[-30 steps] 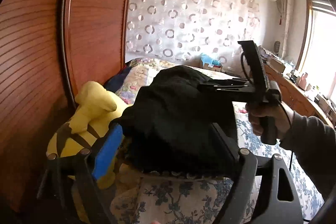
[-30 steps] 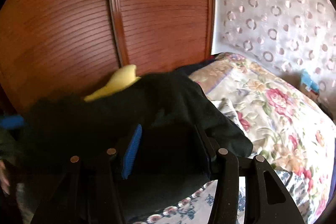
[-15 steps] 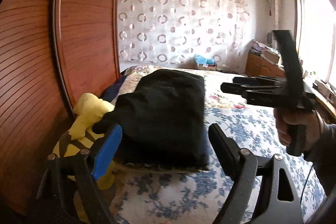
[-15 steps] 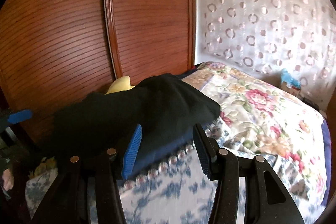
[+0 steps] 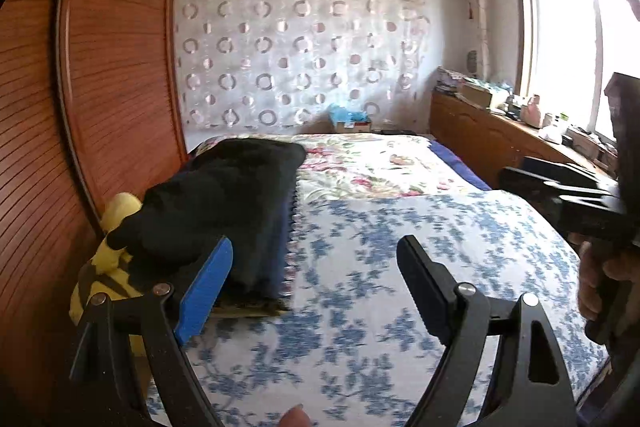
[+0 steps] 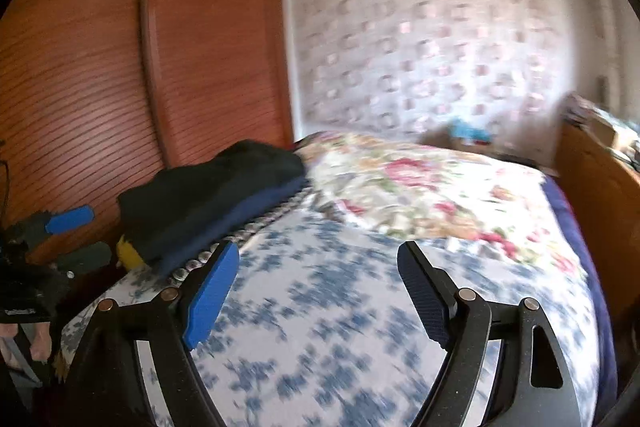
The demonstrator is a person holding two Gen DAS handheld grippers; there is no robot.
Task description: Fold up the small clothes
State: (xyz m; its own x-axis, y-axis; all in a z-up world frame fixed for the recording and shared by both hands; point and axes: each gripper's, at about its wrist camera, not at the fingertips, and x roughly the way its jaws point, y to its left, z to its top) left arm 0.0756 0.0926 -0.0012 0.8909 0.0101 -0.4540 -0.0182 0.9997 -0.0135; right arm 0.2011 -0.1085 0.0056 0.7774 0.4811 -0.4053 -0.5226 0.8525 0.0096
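A folded black garment [image 5: 224, 199] lies on top of a dark blue folded piece [image 5: 276, 251] at the bed's left edge, by the wooden wardrobe; it also shows in the right wrist view [image 6: 212, 191]. My left gripper [image 5: 316, 267] is open and empty, pulled back from the stack. My right gripper [image 6: 320, 271] is open and empty above the blue-flowered sheet. The right gripper's body shows at the far right of the left wrist view [image 5: 580, 199], held in a hand.
A yellow plush toy [image 5: 104, 267] sits between the stack and the wooden wardrobe [image 5: 100, 87]. The bed [image 5: 400, 247] has a blue-flowered sheet and a pink-flowered quilt [image 5: 372, 163]. A wooden dresser [image 5: 492, 139] with clutter stands under the window on the right.
Both grippers let go of the black garment, which now lies on the stack. Both have pulled back from it, the right one swinging away to the right.
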